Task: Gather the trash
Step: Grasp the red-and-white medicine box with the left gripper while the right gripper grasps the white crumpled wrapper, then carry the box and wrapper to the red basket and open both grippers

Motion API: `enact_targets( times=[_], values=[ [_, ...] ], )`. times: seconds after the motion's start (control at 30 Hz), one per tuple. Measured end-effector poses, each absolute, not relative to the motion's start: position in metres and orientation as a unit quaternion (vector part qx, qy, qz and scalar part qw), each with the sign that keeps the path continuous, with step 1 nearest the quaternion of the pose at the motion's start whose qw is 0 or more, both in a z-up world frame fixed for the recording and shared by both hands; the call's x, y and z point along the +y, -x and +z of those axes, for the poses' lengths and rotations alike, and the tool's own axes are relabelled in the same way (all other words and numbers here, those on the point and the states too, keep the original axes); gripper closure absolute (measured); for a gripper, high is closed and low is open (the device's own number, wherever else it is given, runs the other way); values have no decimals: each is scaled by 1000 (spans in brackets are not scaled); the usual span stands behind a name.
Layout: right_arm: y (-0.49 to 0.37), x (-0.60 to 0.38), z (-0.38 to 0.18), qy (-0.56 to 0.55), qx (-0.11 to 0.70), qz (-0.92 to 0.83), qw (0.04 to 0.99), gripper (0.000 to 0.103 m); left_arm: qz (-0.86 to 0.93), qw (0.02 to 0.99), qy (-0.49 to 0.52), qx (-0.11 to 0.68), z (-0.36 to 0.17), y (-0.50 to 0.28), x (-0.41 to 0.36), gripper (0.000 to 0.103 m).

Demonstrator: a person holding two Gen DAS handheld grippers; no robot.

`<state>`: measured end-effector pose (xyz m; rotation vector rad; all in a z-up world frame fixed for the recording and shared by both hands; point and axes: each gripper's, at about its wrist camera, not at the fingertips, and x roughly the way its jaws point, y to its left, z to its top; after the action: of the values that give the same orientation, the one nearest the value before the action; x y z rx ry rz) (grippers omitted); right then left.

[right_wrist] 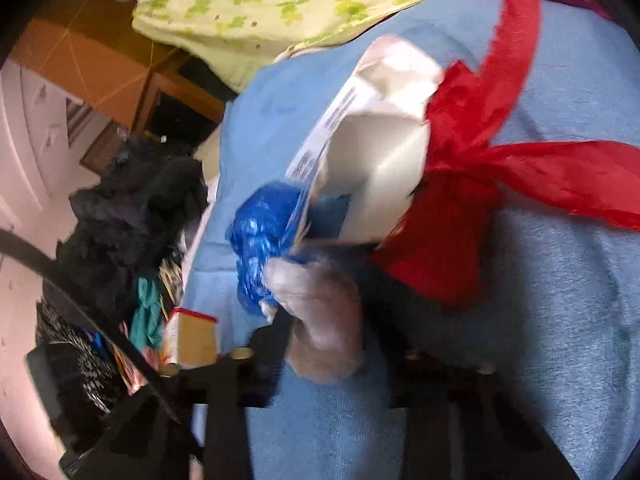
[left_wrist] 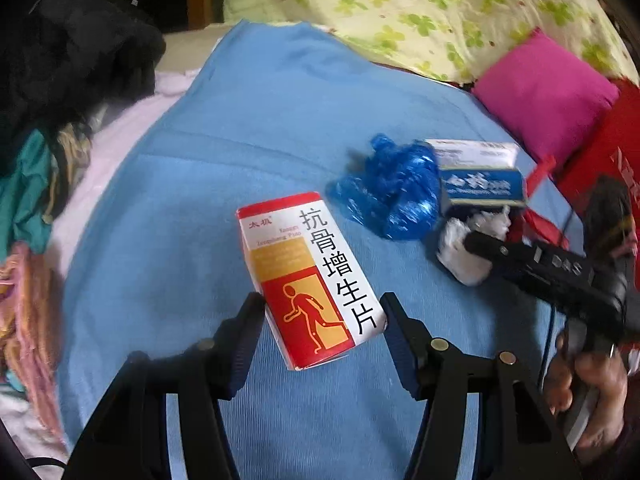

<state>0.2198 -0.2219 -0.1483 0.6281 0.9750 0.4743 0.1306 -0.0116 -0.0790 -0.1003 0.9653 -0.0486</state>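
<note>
Medicine box (left_wrist: 310,278) on the blanket (left_wrist: 260,120), crumpled bag (left_wrist: 386,190) and smaller box (left_wrist: 480,178) to its right

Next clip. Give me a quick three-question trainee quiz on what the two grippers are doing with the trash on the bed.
1. True or false: the red-and-white box sits between the fingers of the left gripper.
2. What is the right gripper pinching? A) blue plastic bag B) white tissue wad C) pink cushion
3. What colour is the cloth that the trash lies on?

Key: 1 true; 2 B; 3 blue.
</note>
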Motion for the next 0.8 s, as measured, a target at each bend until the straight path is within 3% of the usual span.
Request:
enact_targets(
  times=[0.33, 0.8],
  values=[
    [-167, -243, -103, -264, 399, 254, 841, 76, -20, 909, -12, 416, -41, -84, -52, 42],
    [-42, -356, -49, -291, 238, 220, 900, 76, -39, 934, -64, 348, 6, -33, -108, 42]
  ],
)
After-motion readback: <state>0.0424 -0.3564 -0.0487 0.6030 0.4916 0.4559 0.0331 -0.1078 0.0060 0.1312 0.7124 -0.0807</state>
